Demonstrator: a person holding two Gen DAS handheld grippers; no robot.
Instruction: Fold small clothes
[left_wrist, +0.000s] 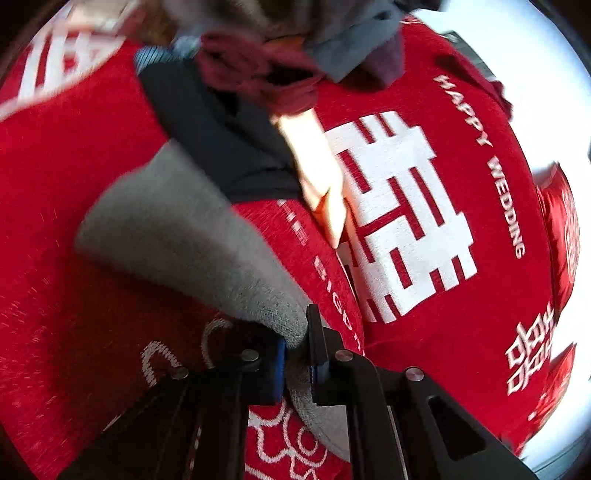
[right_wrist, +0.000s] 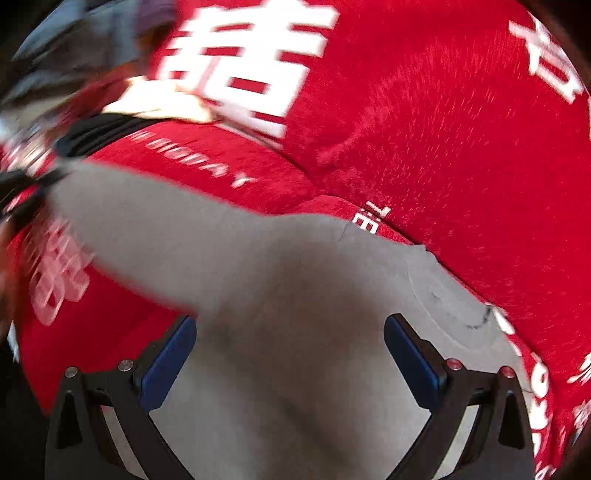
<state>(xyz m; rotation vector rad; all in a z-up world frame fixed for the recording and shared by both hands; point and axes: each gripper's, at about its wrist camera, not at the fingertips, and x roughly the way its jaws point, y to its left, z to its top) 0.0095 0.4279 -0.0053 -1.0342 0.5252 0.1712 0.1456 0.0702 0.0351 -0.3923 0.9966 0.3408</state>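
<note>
A small grey garment (left_wrist: 184, 236) lies on a red blanket (left_wrist: 461, 206) with white lettering. My left gripper (left_wrist: 297, 354) is shut on the grey garment's near edge, the cloth pinched between its blue pads (left_wrist: 277, 363). In the right wrist view the same grey garment (right_wrist: 295, 302) spreads under and ahead of my right gripper (right_wrist: 290, 354), which is open, its blue pads (right_wrist: 170, 362) wide apart above the cloth. At the left edge of that view the other gripper (right_wrist: 26, 184) shows blurred at the garment's far end.
A pile of other small clothes, dark navy (left_wrist: 221, 140), maroon (left_wrist: 258, 74) and blue-grey (left_wrist: 351, 40), lies at the far side of the blanket. A pale cream piece (left_wrist: 317, 173) lies beside the navy one. A bright white surface (left_wrist: 546, 110) lies beyond the blanket's right edge.
</note>
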